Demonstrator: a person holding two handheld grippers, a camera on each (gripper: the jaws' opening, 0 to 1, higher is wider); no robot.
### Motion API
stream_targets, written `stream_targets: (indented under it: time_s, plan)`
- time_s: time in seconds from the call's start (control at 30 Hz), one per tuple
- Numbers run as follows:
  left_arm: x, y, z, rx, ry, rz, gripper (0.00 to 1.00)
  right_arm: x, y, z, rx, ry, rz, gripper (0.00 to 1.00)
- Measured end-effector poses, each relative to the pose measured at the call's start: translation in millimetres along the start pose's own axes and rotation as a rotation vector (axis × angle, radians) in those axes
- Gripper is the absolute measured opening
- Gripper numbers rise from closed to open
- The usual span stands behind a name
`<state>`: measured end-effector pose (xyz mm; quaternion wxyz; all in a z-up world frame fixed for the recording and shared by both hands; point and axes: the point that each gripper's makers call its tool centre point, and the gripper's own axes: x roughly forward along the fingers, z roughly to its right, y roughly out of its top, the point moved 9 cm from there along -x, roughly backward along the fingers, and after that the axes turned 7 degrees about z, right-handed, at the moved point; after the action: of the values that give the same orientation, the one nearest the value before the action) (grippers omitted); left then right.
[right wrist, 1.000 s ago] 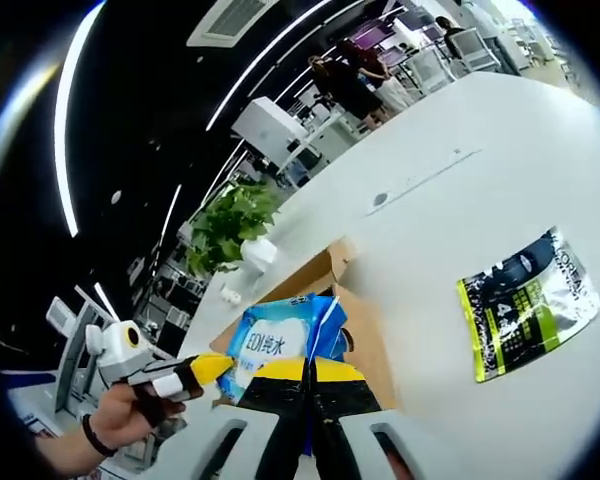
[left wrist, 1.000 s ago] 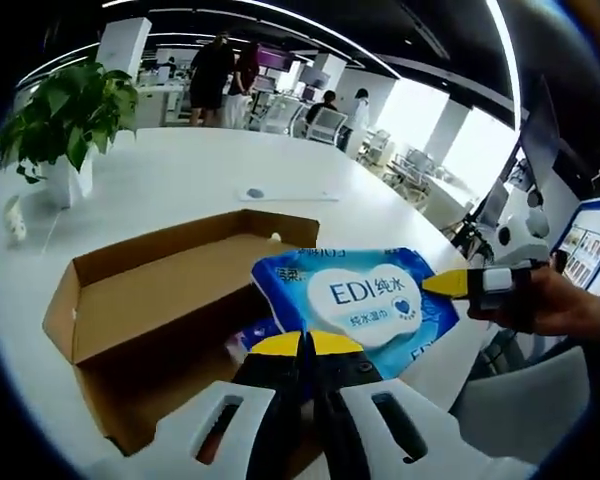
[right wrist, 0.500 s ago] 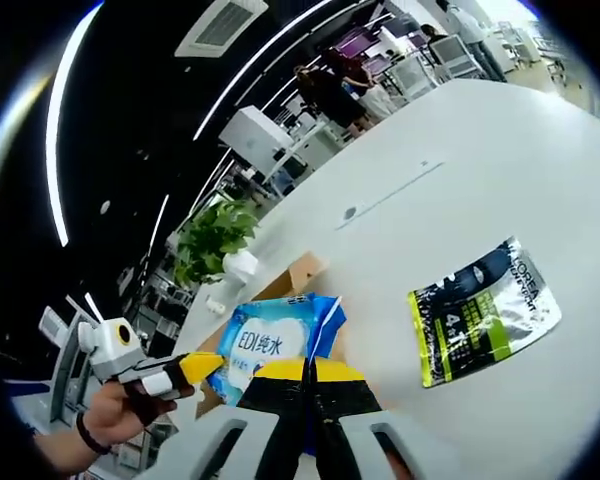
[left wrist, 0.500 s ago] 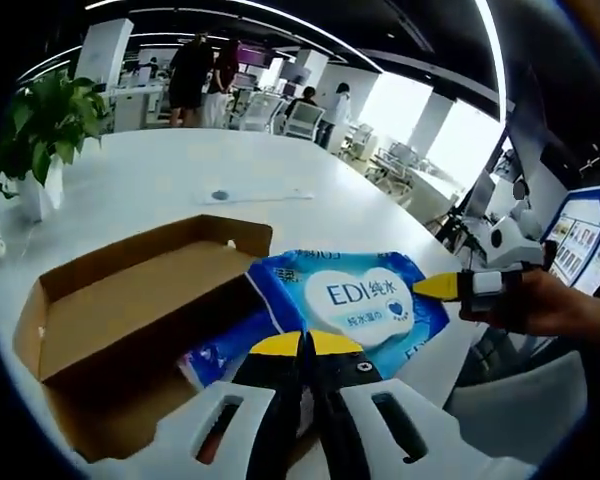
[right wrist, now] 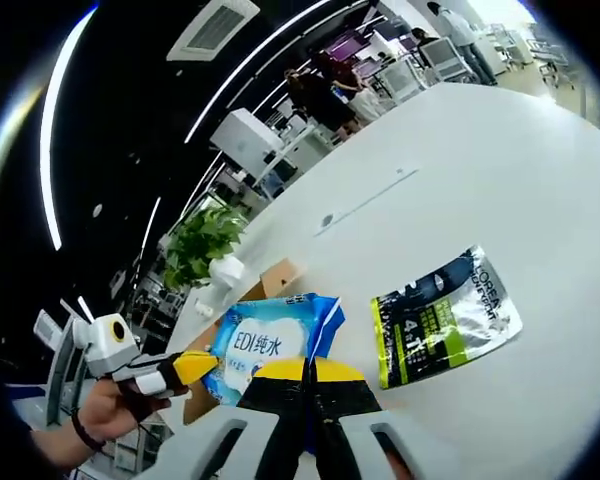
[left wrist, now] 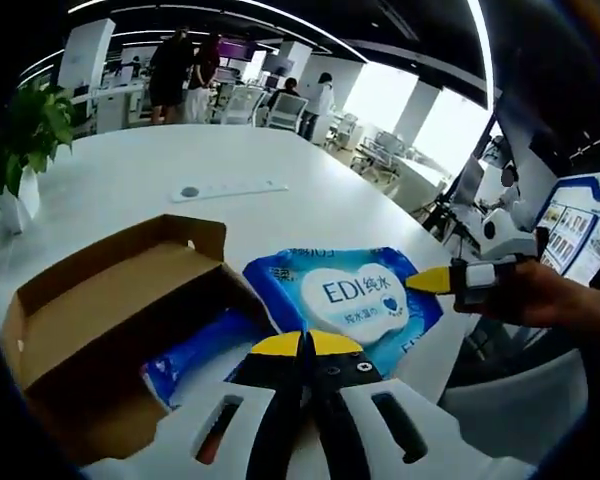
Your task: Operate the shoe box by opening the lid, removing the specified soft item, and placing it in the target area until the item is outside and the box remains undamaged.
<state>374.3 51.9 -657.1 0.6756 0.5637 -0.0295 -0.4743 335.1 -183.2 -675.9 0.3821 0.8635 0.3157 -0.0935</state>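
White table [left wrist: 130, 185], office beyond, plant [right wrist: 202, 245]

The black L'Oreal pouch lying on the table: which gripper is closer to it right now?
Right. The right gripper, shut on the blue wipes pack, sits just beside the black pouch. The left gripper grips the pack's far edge, farther away.
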Motion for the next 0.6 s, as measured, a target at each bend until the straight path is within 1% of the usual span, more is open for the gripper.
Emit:
stream_targets:
  time_s: [0.17,0.37,0.6]
  plan:
    - [8,1.1,7.2,0.003,-0.01,-0.007,0.0,-5,4.6,9,-0.002,-0.011,0.004,0.0]
    - [18,-0.3,16.5,0.021,-0.02,-0.018,0.0,-10,5.6,20,-0.007,-0.027,0.0,0.0]
    - [30,-1.2,26.8,0.019,-0.038,-0.024,0.0,-20,10.1,36,0.015,-0.04,0.005,0.0]
